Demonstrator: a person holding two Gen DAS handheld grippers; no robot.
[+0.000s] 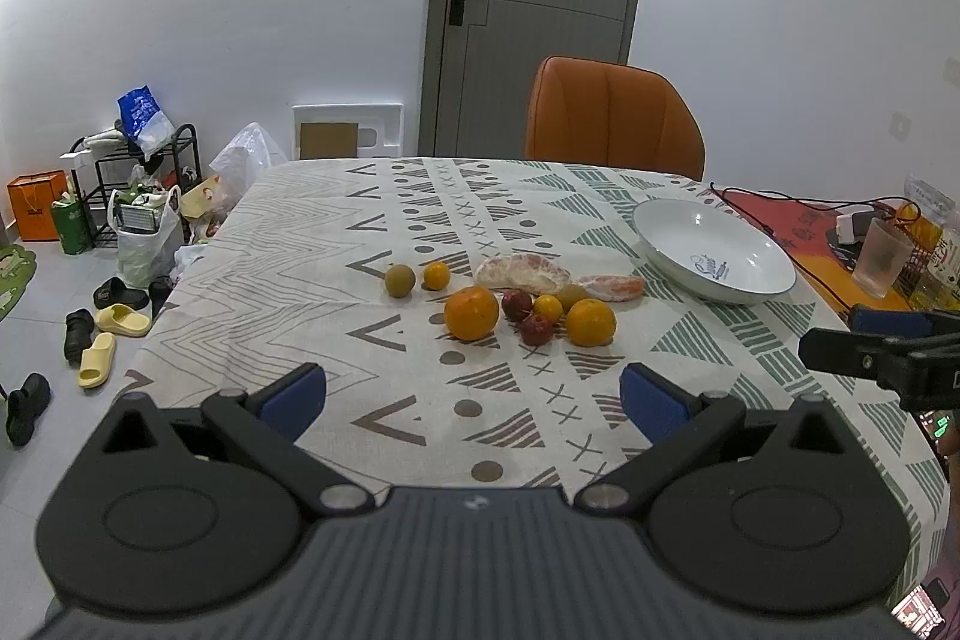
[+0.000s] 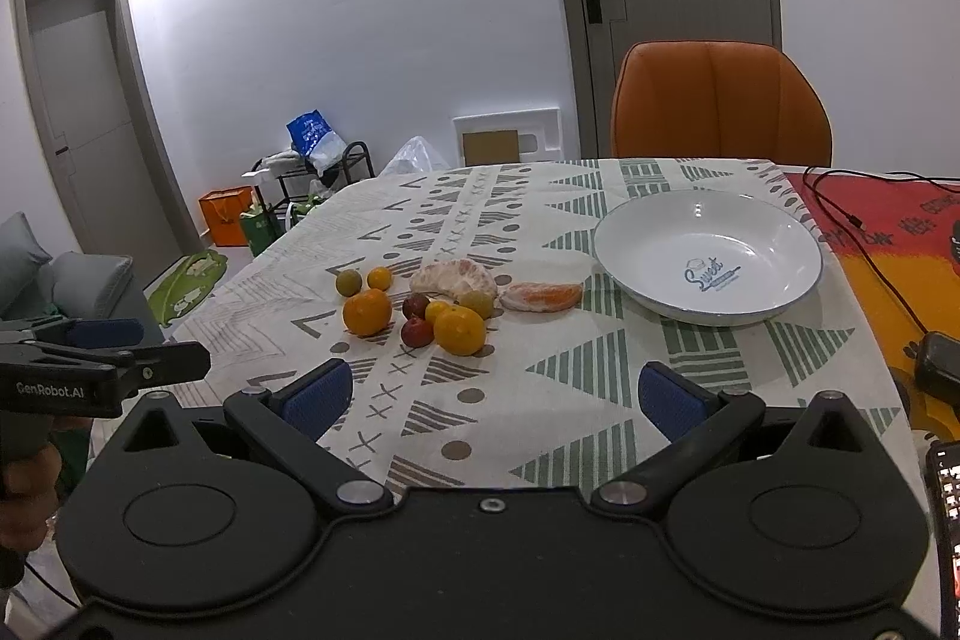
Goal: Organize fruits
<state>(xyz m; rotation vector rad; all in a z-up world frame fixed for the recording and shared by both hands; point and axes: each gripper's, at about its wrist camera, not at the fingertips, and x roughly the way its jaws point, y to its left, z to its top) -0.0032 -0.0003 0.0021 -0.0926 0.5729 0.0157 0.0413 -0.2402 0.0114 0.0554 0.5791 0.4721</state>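
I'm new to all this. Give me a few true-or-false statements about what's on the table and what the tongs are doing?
1. The white bowl holds no fruit. True.
2. The left tongs grip an orange. False: they are open and hold nothing.
3. The peeled segment lies between the fruit pile and the bowl. True.
4. The right tongs are closed. False: open.
5. The large orange sits in the bowl. False: it rests on the tablecloth.
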